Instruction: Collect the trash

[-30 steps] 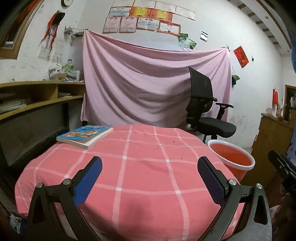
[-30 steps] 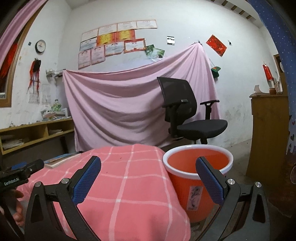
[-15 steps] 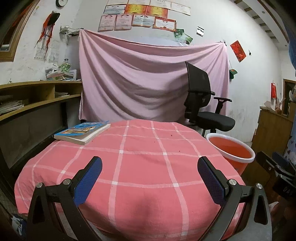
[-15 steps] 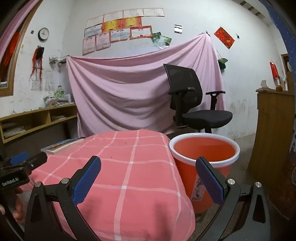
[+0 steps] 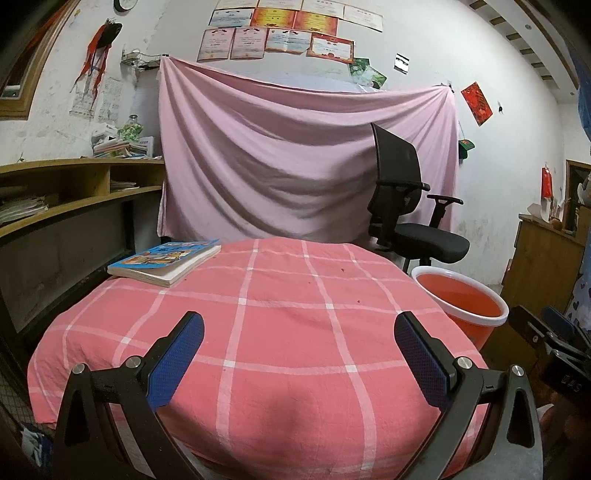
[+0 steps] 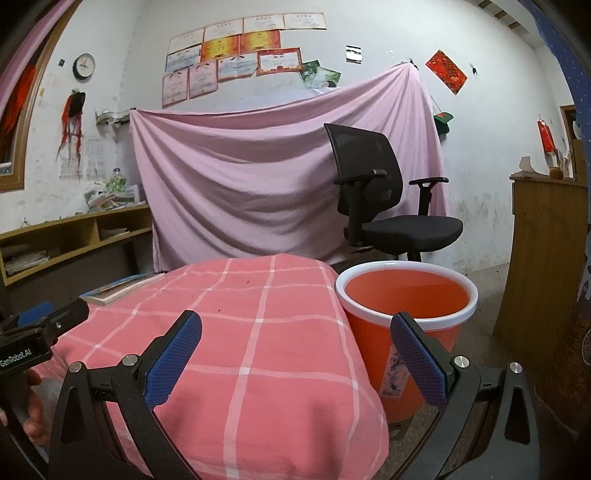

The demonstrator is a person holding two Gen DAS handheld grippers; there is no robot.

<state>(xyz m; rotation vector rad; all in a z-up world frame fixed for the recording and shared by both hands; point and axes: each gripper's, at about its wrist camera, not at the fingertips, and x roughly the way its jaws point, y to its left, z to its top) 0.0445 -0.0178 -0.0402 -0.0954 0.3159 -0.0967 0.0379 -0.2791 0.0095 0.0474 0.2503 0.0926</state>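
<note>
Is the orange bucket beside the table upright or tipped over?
Upright. The orange plastic bucket stands on the floor with its white rim level and its mouth facing up.

Home room: certificates [image 5: 291,35] on wall, office chair [image 5: 410,218], bookshelf [image 5: 74,192], cloth-covered table [image 5: 280,314].

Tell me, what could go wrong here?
The orange bucket stands beside the table, lower than its top, so trash dropped early might miss it. Only tiny dark specks show on the cloth, perhaps too small for the open left gripper. The book lies near the edge and could get nudged off.
</note>
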